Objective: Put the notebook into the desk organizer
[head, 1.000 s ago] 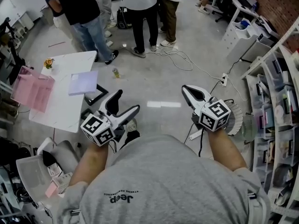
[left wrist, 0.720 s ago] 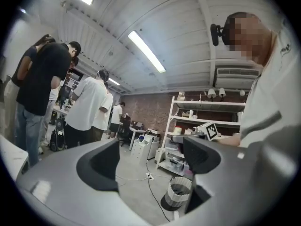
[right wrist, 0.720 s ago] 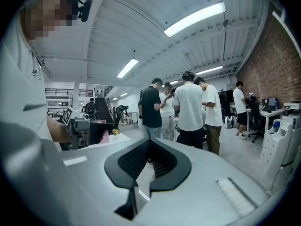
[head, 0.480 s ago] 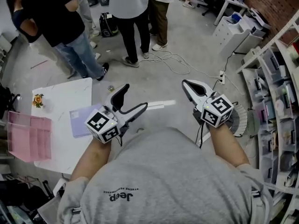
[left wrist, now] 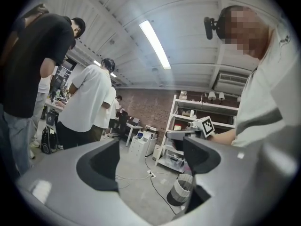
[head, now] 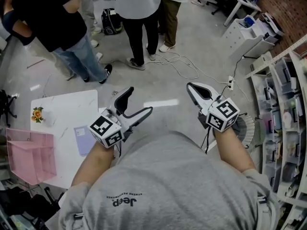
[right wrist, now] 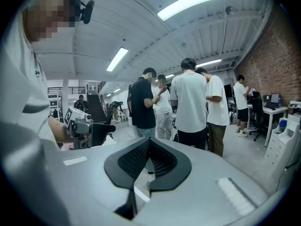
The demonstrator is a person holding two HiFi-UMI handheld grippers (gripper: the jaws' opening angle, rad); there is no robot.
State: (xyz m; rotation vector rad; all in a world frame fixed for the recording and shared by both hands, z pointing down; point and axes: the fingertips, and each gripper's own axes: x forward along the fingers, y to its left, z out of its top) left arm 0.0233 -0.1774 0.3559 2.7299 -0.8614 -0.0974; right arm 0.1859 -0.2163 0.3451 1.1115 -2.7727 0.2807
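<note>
Left gripper [head: 138, 100] spread wide, empty, right gripper [head: 193, 87] pinched together, empty, notebook [head: 84, 139] (seemingly partly hidden) just left of the left gripper on a table [head: 62, 111], pink desk organizer [head: 29, 156] farther left

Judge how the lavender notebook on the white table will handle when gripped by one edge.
The notebook looks thin and lies flat on the table, so it is probably light and may sag. Its smooth-looking cover could slip.
</note>
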